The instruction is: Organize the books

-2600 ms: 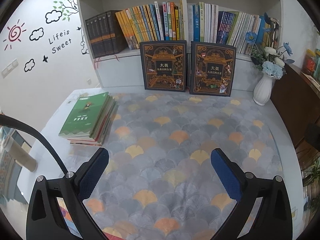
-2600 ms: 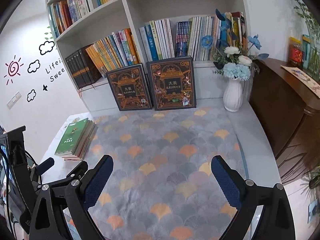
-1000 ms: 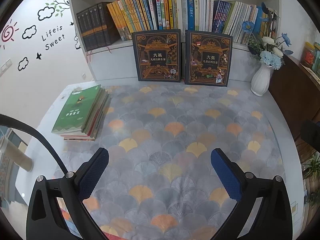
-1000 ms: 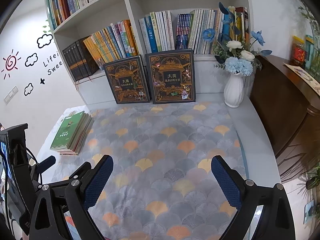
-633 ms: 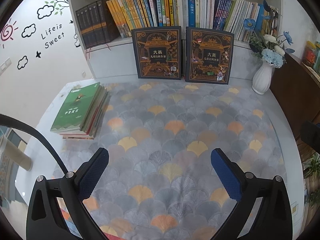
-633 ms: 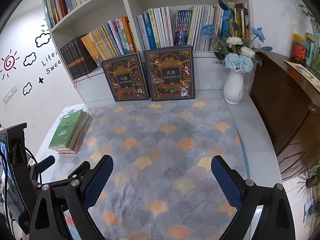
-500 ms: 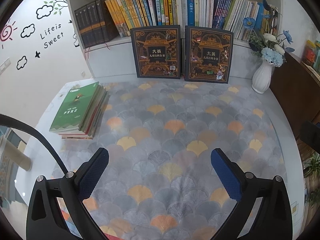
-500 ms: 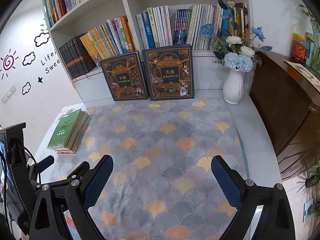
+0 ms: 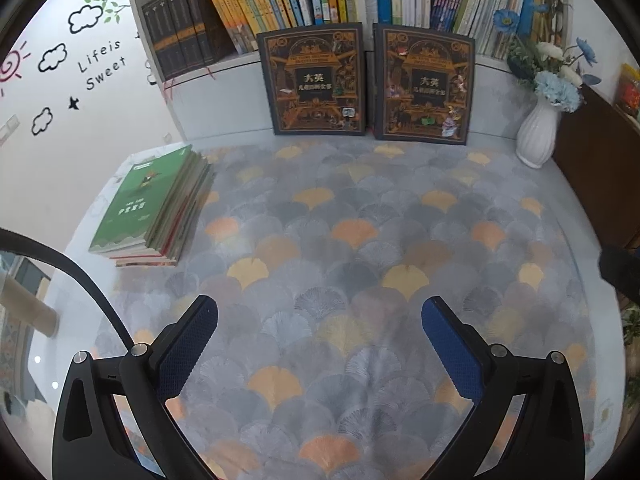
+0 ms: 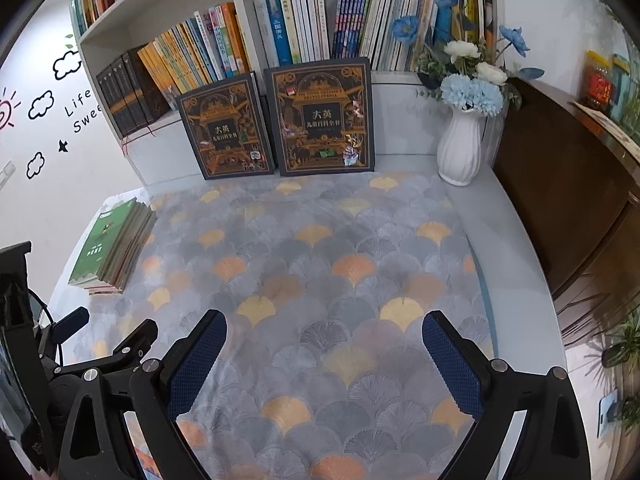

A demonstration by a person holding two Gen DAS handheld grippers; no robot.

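- Left wrist view shows my left gripper (image 9: pixel 319 312) with jaws spread wide and nothing between them, hanging over the patterned cloth (image 9: pixel 352 236) on the counter.
- My right gripper (image 10: pixel 324 328) likewise has wide, empty jaws; the left rig shows at that view's lower left.
- Books to sort: the stack of flat books (image 9: pixel 154 204), green cover on top, lies at the cloth's left edge, well apart from both grippers.
- Risk, as I judge it: pinching the green cover alone would let it flap open or slide off; the stack sits near the counter's left edge, so a shove could tip books over it.
- Two dark display books (image 9: pixel 368 80) lean upright against the shelf unit (image 10: pixel 240 16); a nudge could topple them.
- The white vase (image 10: pixel 460 148) stands just beside the right one, so a wide swing may knock it.
- Hard to tell: how many books the stack holds, their lower titles, and any free shelf slot; the upper shelves are cut off.
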